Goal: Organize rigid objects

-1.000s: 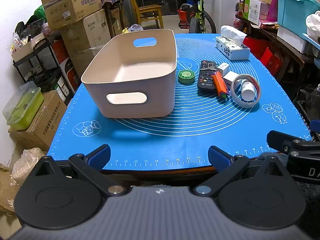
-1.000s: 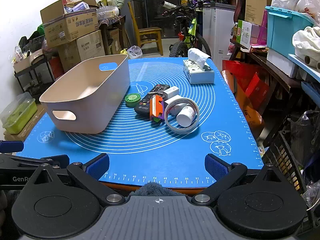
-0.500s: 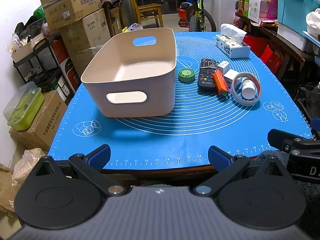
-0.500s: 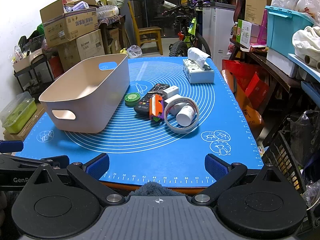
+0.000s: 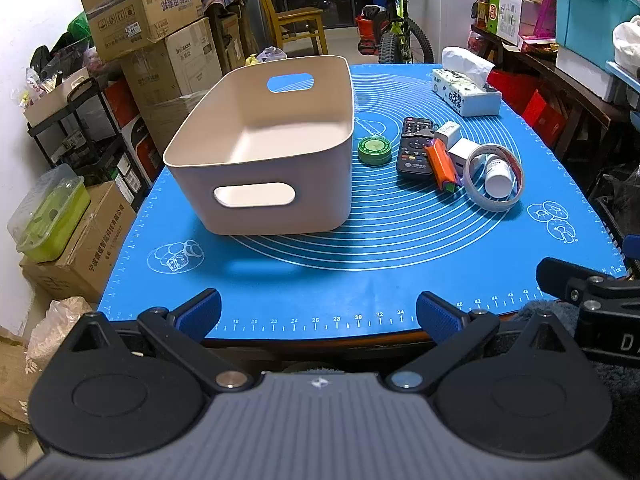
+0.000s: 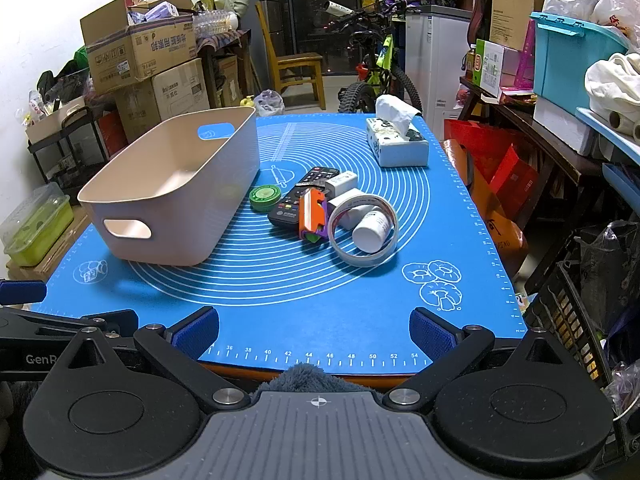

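Observation:
An empty beige bin (image 5: 264,152) (image 6: 176,204) stands on the blue mat (image 5: 360,264) (image 6: 320,292). To its right lie a green round tin (image 5: 374,150) (image 6: 265,197), a black remote (image 5: 414,148) (image 6: 298,202), an orange utility knife (image 5: 440,164) (image 6: 312,214), two white adapters (image 5: 460,152) (image 6: 342,184), a tape ring (image 5: 496,176) (image 6: 362,234) and a white bottle (image 5: 498,170) (image 6: 370,232) inside it. My left gripper (image 5: 318,314) and right gripper (image 6: 314,328) are open and empty at the mat's near edge.
A tissue box (image 5: 466,88) (image 6: 396,140) sits at the mat's far right. Cardboard boxes (image 5: 160,40) and a shelf stand left of the table. A bicycle (image 6: 376,76), a chair and storage bins (image 6: 572,64) stand behind and right.
Both grippers have shifted very slightly; the view barely changes. Nothing on the mat has moved.

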The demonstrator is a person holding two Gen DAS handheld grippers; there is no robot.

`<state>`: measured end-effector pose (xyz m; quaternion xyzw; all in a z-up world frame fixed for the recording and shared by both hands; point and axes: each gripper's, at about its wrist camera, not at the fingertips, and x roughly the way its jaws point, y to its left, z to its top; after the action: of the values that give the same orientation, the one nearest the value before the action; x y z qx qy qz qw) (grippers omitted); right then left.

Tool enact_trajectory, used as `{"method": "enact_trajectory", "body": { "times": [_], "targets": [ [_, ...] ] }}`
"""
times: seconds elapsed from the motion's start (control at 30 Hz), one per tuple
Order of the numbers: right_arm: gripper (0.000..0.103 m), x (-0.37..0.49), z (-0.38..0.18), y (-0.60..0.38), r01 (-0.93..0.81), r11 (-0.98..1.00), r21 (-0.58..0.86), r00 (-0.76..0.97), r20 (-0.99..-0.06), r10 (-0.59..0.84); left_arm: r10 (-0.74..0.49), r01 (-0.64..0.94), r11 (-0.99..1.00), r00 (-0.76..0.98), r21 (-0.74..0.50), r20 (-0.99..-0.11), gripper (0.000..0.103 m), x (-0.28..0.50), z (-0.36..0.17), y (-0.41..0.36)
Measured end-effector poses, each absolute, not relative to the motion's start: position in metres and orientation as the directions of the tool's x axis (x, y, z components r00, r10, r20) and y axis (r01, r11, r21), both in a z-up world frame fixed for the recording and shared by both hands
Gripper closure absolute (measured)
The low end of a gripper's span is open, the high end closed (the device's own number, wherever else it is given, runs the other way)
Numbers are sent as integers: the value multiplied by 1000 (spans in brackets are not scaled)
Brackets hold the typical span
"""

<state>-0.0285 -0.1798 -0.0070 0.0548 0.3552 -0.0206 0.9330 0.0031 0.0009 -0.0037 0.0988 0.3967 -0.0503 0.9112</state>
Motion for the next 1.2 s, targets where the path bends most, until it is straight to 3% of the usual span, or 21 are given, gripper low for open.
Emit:
{"method": "enact_trajectory", "body": {
  "times": [0.57,0.93,1.2],
  "targets": [
    [2,-26,9,-188,75,988,132,769,-639,27,-1,157,977,678,143,-735,1,24,11,18],
    [2,33,19,-215,107,985,134,799,-601,-5,11,108,987,680,115,-733,2,116,35,60],
    [7,95,1,-243,145,982,124,771,-636,-33,43,65,991,662,114,-748,2,179,32,92]
  ]
}}
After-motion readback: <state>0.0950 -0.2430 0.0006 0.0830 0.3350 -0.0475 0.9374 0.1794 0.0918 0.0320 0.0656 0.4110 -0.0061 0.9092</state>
